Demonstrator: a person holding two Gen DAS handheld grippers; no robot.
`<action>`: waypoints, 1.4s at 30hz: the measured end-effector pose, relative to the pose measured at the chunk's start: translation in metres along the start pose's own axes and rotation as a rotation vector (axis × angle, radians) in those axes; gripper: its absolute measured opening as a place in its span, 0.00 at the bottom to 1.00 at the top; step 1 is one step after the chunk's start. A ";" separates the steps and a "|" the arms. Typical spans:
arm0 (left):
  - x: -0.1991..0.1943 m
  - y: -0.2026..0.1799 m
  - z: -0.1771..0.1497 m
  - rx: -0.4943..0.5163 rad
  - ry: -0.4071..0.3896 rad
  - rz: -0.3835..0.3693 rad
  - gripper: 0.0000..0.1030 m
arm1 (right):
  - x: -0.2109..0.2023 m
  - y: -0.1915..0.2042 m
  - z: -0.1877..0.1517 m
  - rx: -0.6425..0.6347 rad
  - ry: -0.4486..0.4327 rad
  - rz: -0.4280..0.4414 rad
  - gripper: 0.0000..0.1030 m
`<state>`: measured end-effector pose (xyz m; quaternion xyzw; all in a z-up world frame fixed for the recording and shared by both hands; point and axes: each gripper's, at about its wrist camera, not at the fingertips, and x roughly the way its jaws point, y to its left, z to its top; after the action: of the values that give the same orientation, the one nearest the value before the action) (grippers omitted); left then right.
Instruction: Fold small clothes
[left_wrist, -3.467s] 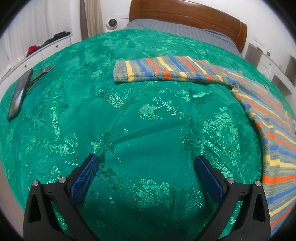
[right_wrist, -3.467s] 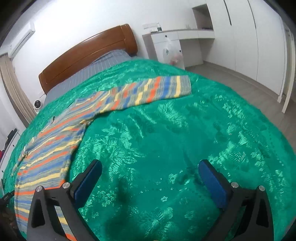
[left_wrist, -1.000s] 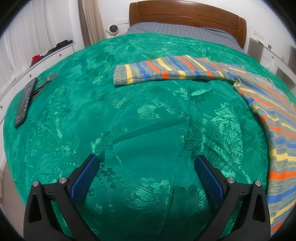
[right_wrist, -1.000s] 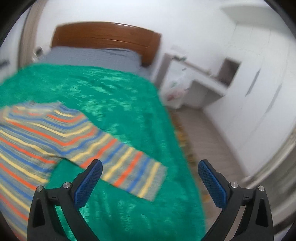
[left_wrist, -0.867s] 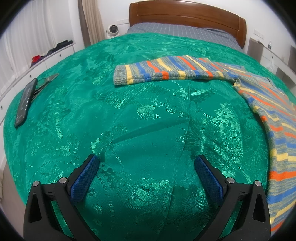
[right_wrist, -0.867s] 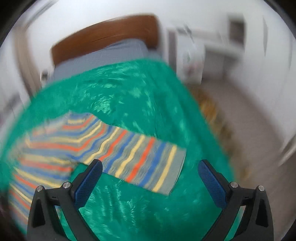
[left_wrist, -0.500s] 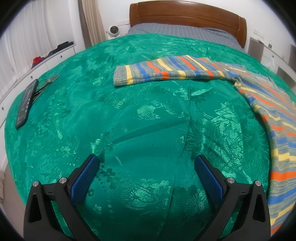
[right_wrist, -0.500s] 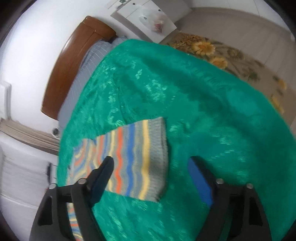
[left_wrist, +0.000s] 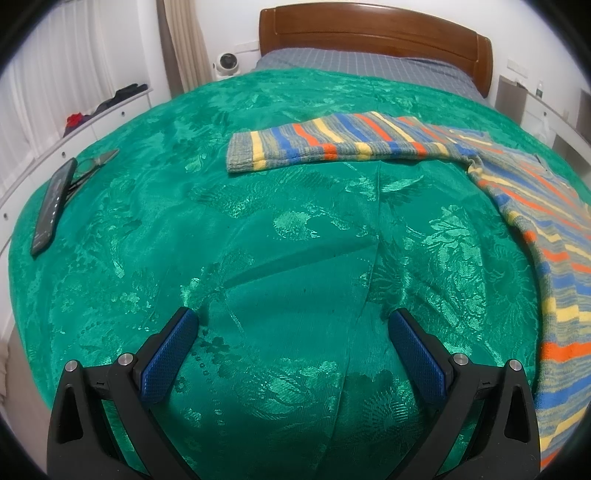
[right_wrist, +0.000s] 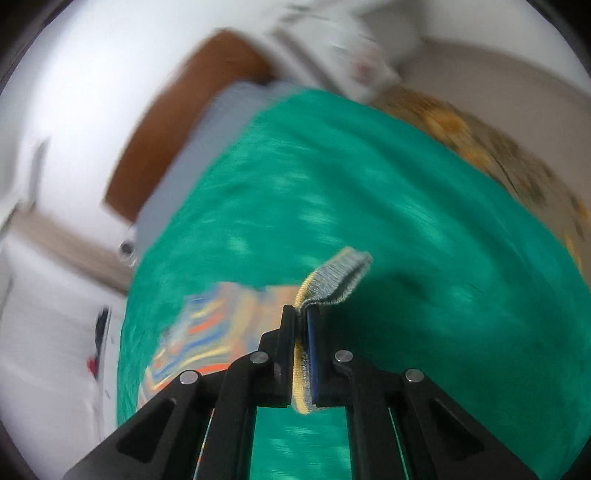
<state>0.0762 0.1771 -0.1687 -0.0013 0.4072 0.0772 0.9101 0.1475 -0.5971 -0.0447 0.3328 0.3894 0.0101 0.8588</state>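
A striped sweater in blue, orange, yellow and grey lies spread on the green bedspread. One sleeve stretches left across the bed, ahead of my left gripper, which is open, empty and low over the bedspread. In the blurred right wrist view my right gripper is shut on the grey cuff of the other sleeve, lifted off the bed. The sweater's body lies to the left behind it.
A dark phone and a pair of scissors lie near the bed's left edge. White drawers run along the left wall. The wooden headboard is at the far end. A rug and floor lie past the bed's right side.
My right gripper swung over to the right sleeve's end, closed on its cuff and lifted it. My left gripper has barely moved and stays open.
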 end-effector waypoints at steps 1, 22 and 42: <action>0.000 0.001 0.001 0.000 -0.001 -0.001 1.00 | 0.004 0.037 0.002 -0.064 0.010 0.031 0.06; -0.001 0.002 -0.001 0.002 -0.001 -0.016 1.00 | 0.174 0.180 -0.106 -0.167 0.400 0.238 0.63; -0.027 0.009 0.056 0.006 -0.020 -0.196 0.99 | 0.048 -0.001 -0.177 -0.320 0.099 -0.268 0.67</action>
<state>0.0989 0.1859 -0.1103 -0.0379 0.3963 -0.0135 0.9172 0.0606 -0.4847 -0.1610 0.1364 0.4652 -0.0264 0.8742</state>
